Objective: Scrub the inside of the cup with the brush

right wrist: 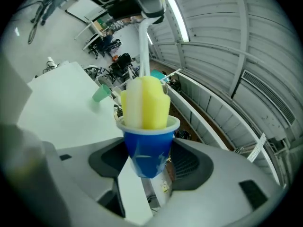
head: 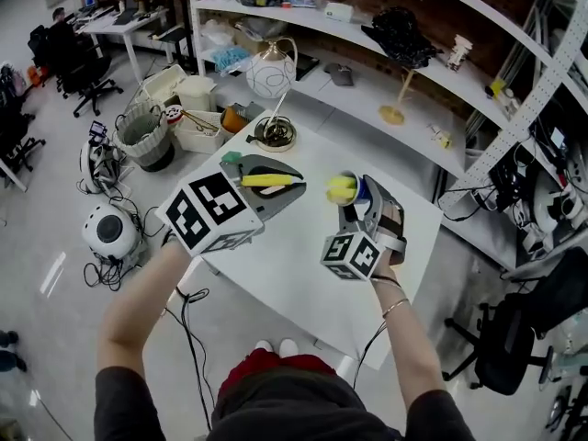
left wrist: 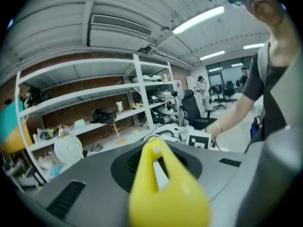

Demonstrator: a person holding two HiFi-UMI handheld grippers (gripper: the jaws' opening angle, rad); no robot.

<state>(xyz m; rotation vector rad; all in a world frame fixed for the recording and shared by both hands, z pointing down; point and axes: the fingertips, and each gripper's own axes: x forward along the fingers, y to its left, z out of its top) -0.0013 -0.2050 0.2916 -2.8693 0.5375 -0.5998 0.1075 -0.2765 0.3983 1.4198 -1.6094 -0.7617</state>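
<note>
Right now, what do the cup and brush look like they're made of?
The cup looks like thin moulded plastic, glossy blue with a white rim; highlights show on its wall. The brush head is likely foam sponge, matte yellow and white, with a soft rounded top. The brush handle seems smooth yellow plastic, though blurred.

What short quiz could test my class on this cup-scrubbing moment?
1. True or false: the brush's sponge head sits inside the blue cup.
2. Which gripper holds the cup: A) left, B) right, C) neither?
3. Fill in: the left gripper is shut on the brush's ____ handle.

Key: 1 true. 2 B, the right gripper. 3 yellow.
</note>
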